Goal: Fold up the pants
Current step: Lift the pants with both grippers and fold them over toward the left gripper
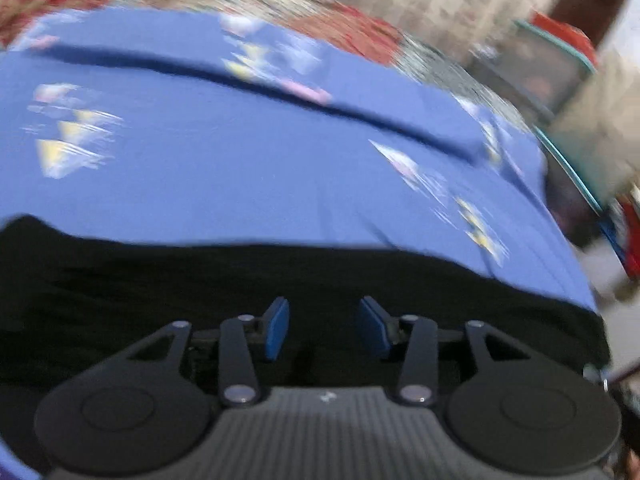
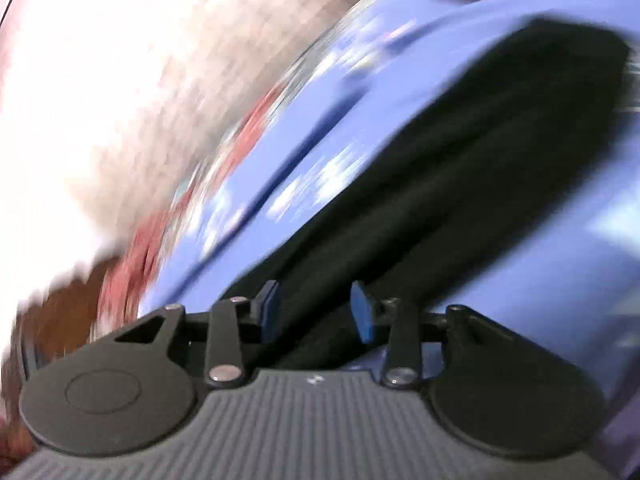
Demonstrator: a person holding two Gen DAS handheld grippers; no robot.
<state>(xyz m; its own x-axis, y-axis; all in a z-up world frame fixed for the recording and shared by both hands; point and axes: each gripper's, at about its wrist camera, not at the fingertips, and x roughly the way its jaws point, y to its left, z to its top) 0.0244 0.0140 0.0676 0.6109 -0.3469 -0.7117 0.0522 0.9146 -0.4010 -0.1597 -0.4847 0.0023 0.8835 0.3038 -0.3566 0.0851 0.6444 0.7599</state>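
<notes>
Black pants (image 1: 280, 300) lie on a blue bedsheet (image 1: 240, 184) — soft, limp; best gripped at an edge. Both grippers (image 1: 323, 328) (image 2: 313, 310) hover, jaws apart, empty.

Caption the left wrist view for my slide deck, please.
Open left gripper poised over black pants lying on a blue patterned sheet.

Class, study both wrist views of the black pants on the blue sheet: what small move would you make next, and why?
Probably lower both grippers and close them on the near edge of the black fabric pants. The left gripper and right gripper are both open with nothing between their blue pads, and the pants lie flat on the blue patterned bedsheet directly ahead of each.
</notes>
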